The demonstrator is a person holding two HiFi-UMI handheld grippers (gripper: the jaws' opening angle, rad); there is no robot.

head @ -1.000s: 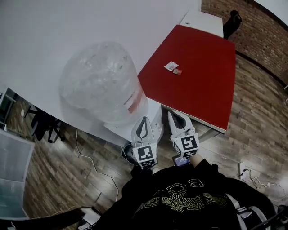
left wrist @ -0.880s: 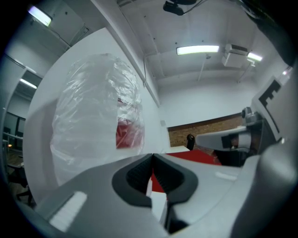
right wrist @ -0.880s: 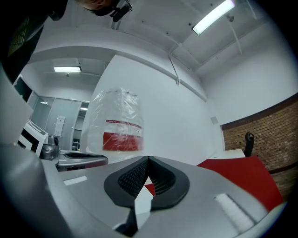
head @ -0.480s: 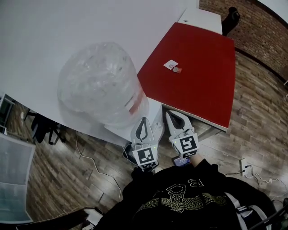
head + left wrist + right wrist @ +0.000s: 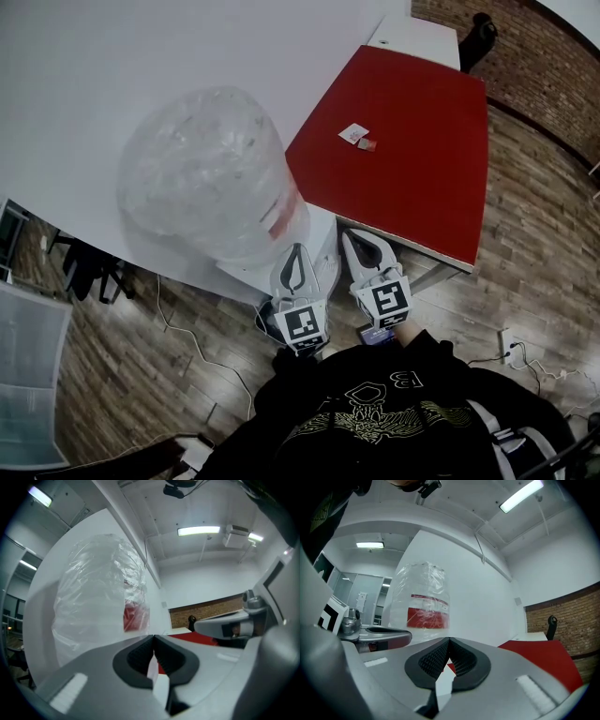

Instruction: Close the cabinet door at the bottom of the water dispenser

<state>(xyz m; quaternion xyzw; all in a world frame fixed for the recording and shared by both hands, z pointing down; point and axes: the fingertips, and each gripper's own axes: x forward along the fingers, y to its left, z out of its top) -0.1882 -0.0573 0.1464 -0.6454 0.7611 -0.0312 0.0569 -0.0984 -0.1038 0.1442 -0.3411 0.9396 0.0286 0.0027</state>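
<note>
Barely shifted since second ago: left tongs, right tongs side by side, both closed, empty, beside water bottle.

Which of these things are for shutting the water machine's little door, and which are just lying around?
For the job: white water dispenser under plastic-wrapped clear bottle, left claw, right claw (both shut).
Just lying about: red rectangular tabletop, small white card on it, white floor cables.

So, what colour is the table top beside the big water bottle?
The table top is plain red; the head view shows it best.
</note>
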